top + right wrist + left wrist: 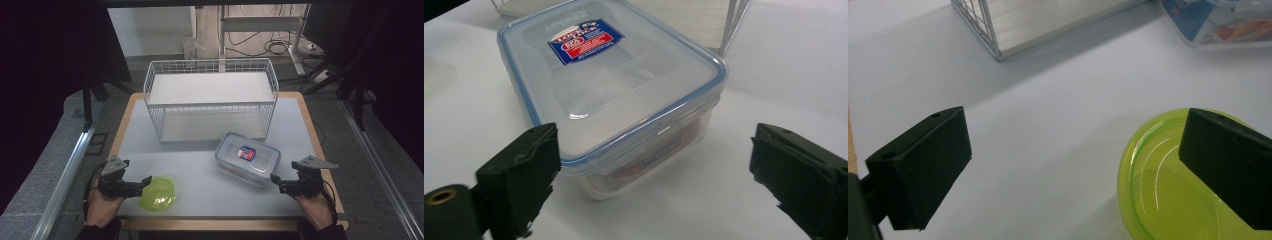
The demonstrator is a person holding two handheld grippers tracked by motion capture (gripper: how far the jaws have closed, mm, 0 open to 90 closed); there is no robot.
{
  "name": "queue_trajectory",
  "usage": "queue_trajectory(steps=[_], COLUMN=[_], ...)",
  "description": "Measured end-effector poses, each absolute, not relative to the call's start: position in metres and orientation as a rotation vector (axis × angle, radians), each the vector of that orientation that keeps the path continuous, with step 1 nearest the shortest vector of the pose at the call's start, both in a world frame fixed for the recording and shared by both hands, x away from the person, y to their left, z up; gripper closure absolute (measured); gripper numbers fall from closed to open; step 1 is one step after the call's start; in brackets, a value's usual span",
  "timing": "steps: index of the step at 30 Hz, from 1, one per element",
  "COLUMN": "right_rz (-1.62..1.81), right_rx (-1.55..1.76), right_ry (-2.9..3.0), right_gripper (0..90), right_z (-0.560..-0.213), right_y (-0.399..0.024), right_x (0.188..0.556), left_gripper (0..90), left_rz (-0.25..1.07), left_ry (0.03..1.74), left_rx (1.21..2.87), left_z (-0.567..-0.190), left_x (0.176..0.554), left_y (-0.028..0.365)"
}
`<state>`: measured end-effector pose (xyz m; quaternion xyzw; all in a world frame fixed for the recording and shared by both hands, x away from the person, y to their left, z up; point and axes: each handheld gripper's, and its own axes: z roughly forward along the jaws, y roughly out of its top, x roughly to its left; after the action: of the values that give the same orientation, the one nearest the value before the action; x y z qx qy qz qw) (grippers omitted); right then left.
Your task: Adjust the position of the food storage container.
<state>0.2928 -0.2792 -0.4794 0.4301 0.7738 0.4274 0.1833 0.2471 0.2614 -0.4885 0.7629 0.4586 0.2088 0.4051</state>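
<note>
We take this for a lab or test room rather than a home. At twelve o'clock behind the white table [200,175], loose cables [270,47] lie on a grey floor beside metal frame legs [298,35]. Aluminium rails [65,175] flank us at nine and three o'clock, with dark curtains [45,75] either side.

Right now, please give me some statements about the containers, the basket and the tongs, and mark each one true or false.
1. The green round container sits inside the wire basket. False: it is on the table, near the left tongs.
2. The clear rectangular container has its lid on. True.
3. The right tongs are shut on the clear rectangular container. False: they are open, not pressing it.
4. The left tongs are open. True.
</note>
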Motion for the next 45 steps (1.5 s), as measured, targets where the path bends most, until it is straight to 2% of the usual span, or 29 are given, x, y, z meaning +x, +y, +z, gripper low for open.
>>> queue_trajectory(steps=[8, 16, 19, 22, 23, 24, 25, 26, 27, 28, 29, 30, 31, 32, 33, 34, 35, 41, 45], right_rz=[1.203, 1.186, 1.192, 1.195, 1.195, 1.193, 1.193, 1.195, 1.194, 1.196, 1.196, 1.190, 1.190, 1.186, 1.186, 1.181, 1.181, 1.171, 1.162], right_rx=[1.213, 1.201, 1.198, 1.191, 1.191, 1.186, 1.186, 1.183, 1.181, 1.179, 1.179, 1.180, 1.180, 1.178, 1.178, 1.177, 1.177, 1.177, 1.176], right_ry=[2.208, 2.200, 2.197, 2.193, 2.193, 2.189, 2.189, 2.188, 2.185, 2.183, 2.183, 2.182, 2.182, 2.182, 2.182, 2.181, 2.181, 2.182, 2.184], right_gripper=[1.0, 5.5, 6.4, 7.4, 7.4, 7.8, 7.8, 7.9, 8.1, 8.5, 8.5, 8.7, 8.7, 9.1, 9.1, 9.2, 9.2, 9.5, 9.7], right_z=[-0.480, -0.478, -0.477, -0.476, -0.476, -0.476, -0.476, -0.476, -0.475, -0.475, -0.475, -0.475, -0.475, -0.475, -0.475, -0.475, -0.475, -0.475, -0.476], right_y=[-0.275, -0.275, -0.275, -0.274, -0.274, -0.274, -0.274, -0.274, -0.274, -0.273, -0.273, -0.273, -0.273, -0.273, -0.273, -0.273, -0.273, -0.272, -0.272], right_x=[0.292, 0.292, 0.292, 0.291, 0.291, 0.291, 0.291, 0.291, 0.291, 0.291, 0.291, 0.290, 0.290, 0.290, 0.290, 0.290, 0.290, 0.291, 0.291], left_gripper=[2.4, 5.0, 9.4, 19.6, 19.6, 25.0, 25.0, 32.9, 32.9, 42.3, 42.3, 55.0, 55.0, 70.8, 70.8, 84.8, 89.6, 90.0, 90.0], left_rz=[0.544, 0.549, 0.528, 0.509, 0.506, 0.508, 0.510, 0.504, 0.501, 0.495, 0.474, 0.465, 0.458, 0.446, 0.439, 0.402, 0.402, 0.277, 0.243], left_ry=[1.163, 1.146, 1.124, 1.087, 1.079, 1.073, 1.069, 1.059, 1.048, 1.033, 1.012, 0.998, 0.986, 0.964, 0.952, 0.926, 0.926, 0.835, 0.807], left_rx=[1.925, 1.906, 1.887, 1.887, 1.889, 1.887, 1.884, 1.882, 1.879, 1.876, 1.875, 1.876, 1.879, 1.891, 1.900, 1.921, 1.921, 2.016, 2.048], left_z=[-0.492, -0.490, -0.487, -0.484, -0.483, -0.482, -0.481, -0.479, -0.478, -0.476, -0.474, -0.472, -0.472, -0.471, -0.470, -0.470, -0.470, -0.478, -0.483], left_x=[0.248, 0.247, 0.245, 0.243, 0.242, 0.241, 0.241, 0.239, 0.237, 0.234, 0.231, 0.228, 0.226, 0.223, 0.221, 0.218, 0.218, 0.206, 0.198], left_y=[0.261, 0.259, 0.260, 0.259, 0.258, 0.257, 0.256, 0.255, 0.254, 0.253, 0.251, 0.249, 0.248, 0.245, 0.242, 0.237, 0.237, 0.216, 0.209])
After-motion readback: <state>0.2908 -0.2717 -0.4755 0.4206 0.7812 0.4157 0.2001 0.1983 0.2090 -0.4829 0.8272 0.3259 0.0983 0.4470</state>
